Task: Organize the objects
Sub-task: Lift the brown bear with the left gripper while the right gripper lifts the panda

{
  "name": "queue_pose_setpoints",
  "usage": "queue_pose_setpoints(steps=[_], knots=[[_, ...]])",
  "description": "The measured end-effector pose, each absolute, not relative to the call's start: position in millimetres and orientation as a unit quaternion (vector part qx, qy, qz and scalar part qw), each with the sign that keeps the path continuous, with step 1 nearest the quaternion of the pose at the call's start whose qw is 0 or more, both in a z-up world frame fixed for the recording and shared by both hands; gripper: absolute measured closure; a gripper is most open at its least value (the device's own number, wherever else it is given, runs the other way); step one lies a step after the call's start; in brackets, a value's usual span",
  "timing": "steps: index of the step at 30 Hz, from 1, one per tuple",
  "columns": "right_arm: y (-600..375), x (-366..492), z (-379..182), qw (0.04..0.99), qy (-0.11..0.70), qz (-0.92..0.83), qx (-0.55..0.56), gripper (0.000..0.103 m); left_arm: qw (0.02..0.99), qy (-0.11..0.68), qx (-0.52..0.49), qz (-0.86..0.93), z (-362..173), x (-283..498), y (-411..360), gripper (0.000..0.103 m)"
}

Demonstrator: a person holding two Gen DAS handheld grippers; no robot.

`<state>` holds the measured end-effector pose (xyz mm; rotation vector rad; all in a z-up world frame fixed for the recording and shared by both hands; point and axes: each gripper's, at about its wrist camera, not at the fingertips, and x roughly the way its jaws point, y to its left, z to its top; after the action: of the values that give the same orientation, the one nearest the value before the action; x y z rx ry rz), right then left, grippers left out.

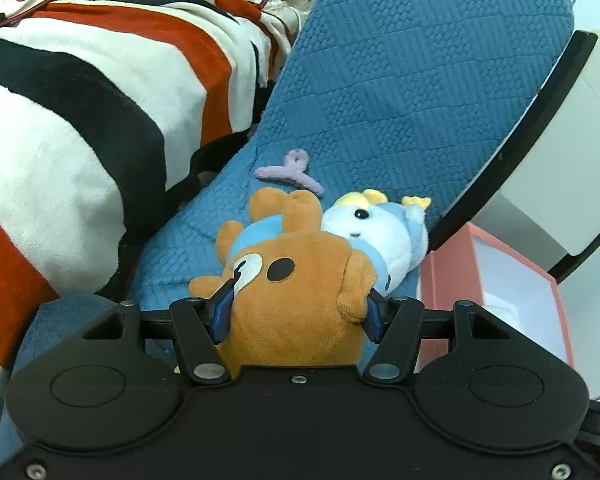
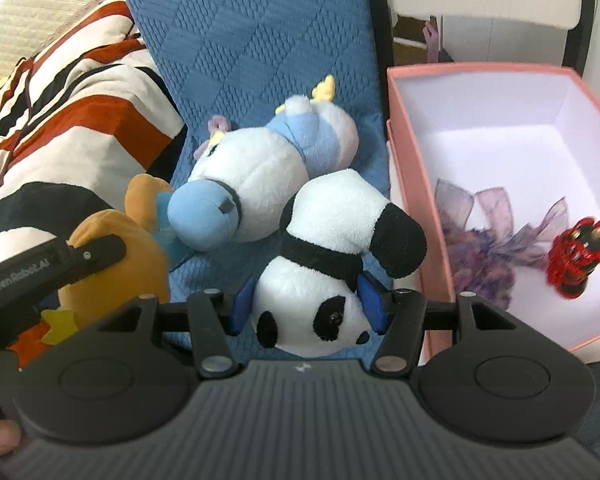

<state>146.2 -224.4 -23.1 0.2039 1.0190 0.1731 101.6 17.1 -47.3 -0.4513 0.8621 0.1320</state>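
Our left gripper (image 1: pixel 296 312) is clenched on the orange plush toy (image 1: pixel 296 300), its blue pads (image 1: pixel 222 314) pressed into both sides of the toy's head, which fills the space right in front of the camera. Our right gripper (image 2: pixel 308 308) grasps the panda plush (image 2: pixel 324 264) the same way, pads against the sides of its head, the panda upside down with its body pointing away from us. Both grippers sit low over the blue quilted cover (image 1: pixel 400 80) and point forward along it.

Just beyond the orange toy, touching it, lies the white and blue plush (image 1: pixel 380 236), and past that a small purple piece (image 1: pixel 292 170) lies on the cover. To the right stands the open pink box (image 2: pixel 404 168), close beside the panda; inside it we see a purple ribbon bundle (image 2: pixel 484 248) and a red and black object (image 2: pixel 576 260), blurred. A striped blanket (image 1: pixel 100 100) lies on the left.

In the right wrist view the left tool reads "GenRobot.AI".
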Motion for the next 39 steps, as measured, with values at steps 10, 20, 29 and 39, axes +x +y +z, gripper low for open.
queue_pose_setpoints(steps=[10,20,29,39], knots=[[-246,147,25,0.883,0.452,0.086,0.093,0.045,0.908,0.368,-0.196,0.037,18,104,-7,0.045],[-277,152,52,0.893,0.431,0.083,0.099,0.045,0.915,0.360,-0.183,0.003,54,125,-50,0.045],[-323,156,65,0.900,0.415,0.066,0.115,0.044,0.918,0.360,-0.163,-0.034,76,147,-104,0.045],[-377,165,57,0.900,0.413,0.032,0.132,0.044,0.916,0.370,-0.139,-0.067,70,171,-164,0.045]])
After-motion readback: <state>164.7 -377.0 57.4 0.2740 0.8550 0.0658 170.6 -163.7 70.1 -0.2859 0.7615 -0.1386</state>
